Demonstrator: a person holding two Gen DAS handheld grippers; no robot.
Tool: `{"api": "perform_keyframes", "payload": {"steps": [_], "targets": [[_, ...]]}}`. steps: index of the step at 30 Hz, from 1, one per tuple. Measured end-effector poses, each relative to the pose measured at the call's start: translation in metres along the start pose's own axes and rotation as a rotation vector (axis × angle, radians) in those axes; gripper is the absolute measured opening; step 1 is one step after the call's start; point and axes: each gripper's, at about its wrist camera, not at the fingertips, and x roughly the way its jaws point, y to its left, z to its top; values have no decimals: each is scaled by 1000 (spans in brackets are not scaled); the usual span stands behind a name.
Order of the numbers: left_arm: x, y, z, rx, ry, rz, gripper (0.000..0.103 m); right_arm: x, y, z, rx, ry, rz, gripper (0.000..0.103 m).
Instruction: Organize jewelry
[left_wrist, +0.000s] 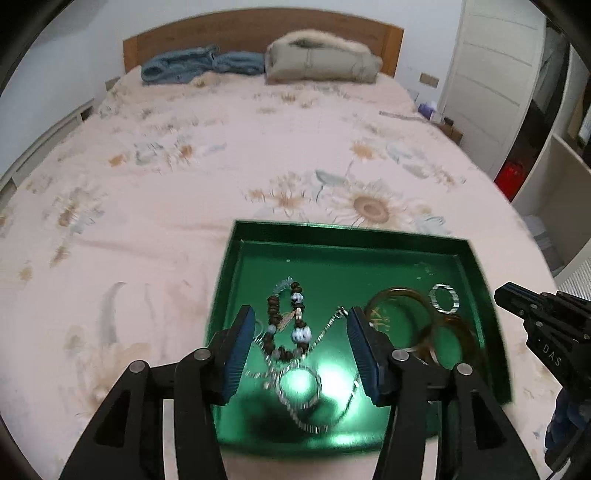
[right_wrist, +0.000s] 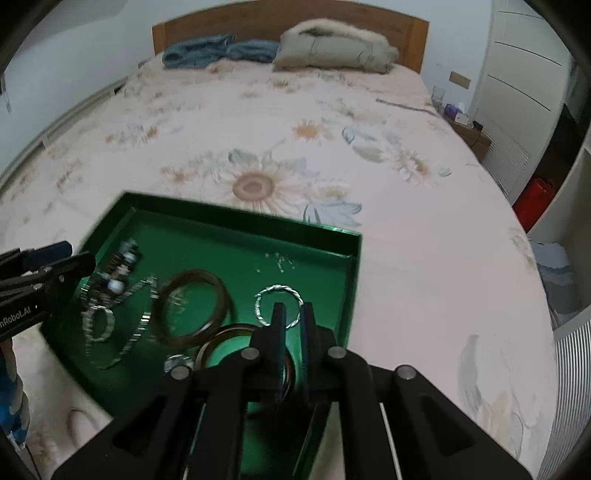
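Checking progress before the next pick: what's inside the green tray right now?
Inside the green tray: beaded bracelet, silver chain, two brown bangles, twisted silver ring. The right gripper covers part of the nearer bangle.

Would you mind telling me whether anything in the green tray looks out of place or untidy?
Yes. In the green tray, the beaded bracelet lies tangled with a silver chain on its left side. Two brown bangles overlap rather than lying apart. Tiny silvery bits are scattered near the far wall. Nothing looks visibly broken.
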Motion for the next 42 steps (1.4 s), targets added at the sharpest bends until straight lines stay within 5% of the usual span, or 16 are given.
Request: {"api": "perform_keyframes", "payload": {"steps": [6,9,11,20,29,42], "targets": [[-90,3,-30,-40,-155,32,65,-81,8,-18,5,-104,14,8],[-136,3,-58,-49,-235,54,68,-129,15,-40,9,-171,17,21],[-164,2,-80,-57,-269,66,70,-161,19,-60,27,-214,34,30],[-252,-13,-176,-13,-344,136,73,-260,43,-158,30,-315,57,31],[-305,-33,-239,45,-409,188,85,-315,59,-228,10,-363,35,31],[-353,-44,-287,55,-491,188,97,-352,71,-274,-2,-396,25,31]]}}
